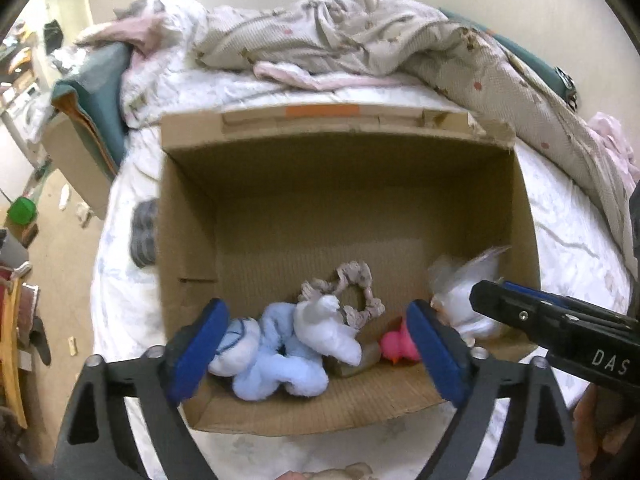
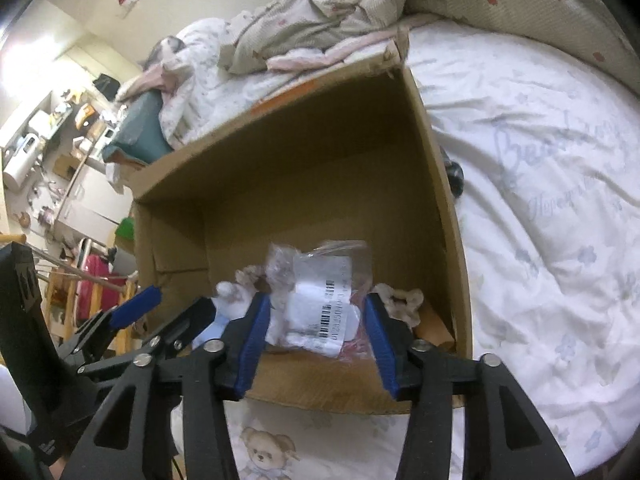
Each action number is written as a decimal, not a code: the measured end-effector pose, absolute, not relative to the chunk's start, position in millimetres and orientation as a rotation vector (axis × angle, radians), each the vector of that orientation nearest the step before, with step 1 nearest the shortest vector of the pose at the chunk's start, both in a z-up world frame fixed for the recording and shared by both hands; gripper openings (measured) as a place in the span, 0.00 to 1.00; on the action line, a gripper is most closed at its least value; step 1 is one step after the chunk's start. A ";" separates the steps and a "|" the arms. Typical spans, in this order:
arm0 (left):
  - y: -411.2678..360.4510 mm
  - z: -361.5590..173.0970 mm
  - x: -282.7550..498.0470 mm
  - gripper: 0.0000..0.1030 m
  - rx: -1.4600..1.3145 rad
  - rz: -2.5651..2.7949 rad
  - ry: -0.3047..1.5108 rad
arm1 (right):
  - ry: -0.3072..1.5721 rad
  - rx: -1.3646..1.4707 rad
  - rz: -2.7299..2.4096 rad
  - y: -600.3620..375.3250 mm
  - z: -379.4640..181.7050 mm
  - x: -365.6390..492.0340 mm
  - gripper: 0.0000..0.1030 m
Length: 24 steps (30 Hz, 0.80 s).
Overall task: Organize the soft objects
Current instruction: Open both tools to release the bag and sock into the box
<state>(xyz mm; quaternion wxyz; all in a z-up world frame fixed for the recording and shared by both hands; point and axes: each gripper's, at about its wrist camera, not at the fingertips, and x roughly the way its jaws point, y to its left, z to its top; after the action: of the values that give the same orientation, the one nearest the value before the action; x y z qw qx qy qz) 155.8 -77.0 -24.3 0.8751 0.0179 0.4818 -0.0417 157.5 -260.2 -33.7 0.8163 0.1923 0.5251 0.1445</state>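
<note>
An open cardboard box (image 1: 280, 208) stands on the bed. Inside near its front lie a light blue plush (image 1: 272, 360), a white soft toy (image 1: 328, 328), a beige scrunchie (image 1: 352, 284) and a pink duck (image 1: 396, 344). My left gripper (image 1: 316, 352) is open and empty above the box's front wall. My right gripper (image 2: 316, 336) is open over the box (image 2: 280, 184), with a clear bag of white soft items (image 2: 320, 304) lying between its fingers, apparently loose. That bag shows blurred in the left wrist view (image 1: 464, 284) beside the right gripper's finger (image 1: 540, 320).
The bed has a white printed sheet (image 2: 540, 200) and a rumpled beige quilt (image 1: 360, 32) at the back. A teal pillow (image 1: 100, 92) lies at the left. A grey object (image 1: 144, 232) rests beside the box. Cluttered furniture stands left of the bed.
</note>
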 end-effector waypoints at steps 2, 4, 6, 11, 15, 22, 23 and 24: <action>-75.9 -16.4 152.0 0.91 0.046 -0.070 0.995 | 1.087 0.402 0.309 -260.8 -26.3 156.1 0.61; -73.1 -9.6 147.8 0.94 0.046 -0.065 0.983 | 1.049 0.417 0.308 -264.4 -19.2 153.9 0.70; -69.3 0.3 143.2 0.98 0.049 -0.055 0.958 | 1.022 0.429 0.298 -267.7 -12.2 151.6 0.80; -61.2 22.9 129.3 0.99 0.089 -0.015 0.906 | 0.927 0.404 0.275 -267.4 9.9 140.4 1.00; -46.8 43.9 108.4 0.99 0.088 0.026 0.829 | 0.845 0.340 0.278 -264.1 30.6 122.7 1.00; -21.3 68.7 68.4 0.99 0.030 0.017 0.747 | 0.781 0.270 0.272 -261.3 44.2 87.9 1.00; -18.6 69.4 63.3 0.99 0.031 0.024 0.744 | 0.780 0.269 0.270 -260.9 44.7 82.8 1.00; -17.7 69.2 58.9 0.99 0.033 0.032 0.744 | 0.780 0.267 0.267 -260.2 45.1 79.4 1.00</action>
<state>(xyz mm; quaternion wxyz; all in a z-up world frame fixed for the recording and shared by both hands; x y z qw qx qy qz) 58.9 -17.7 69.2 0.9313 0.0162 0.3636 0.0155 79.4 -260.2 45.1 0.9075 0.1296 0.3781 0.1292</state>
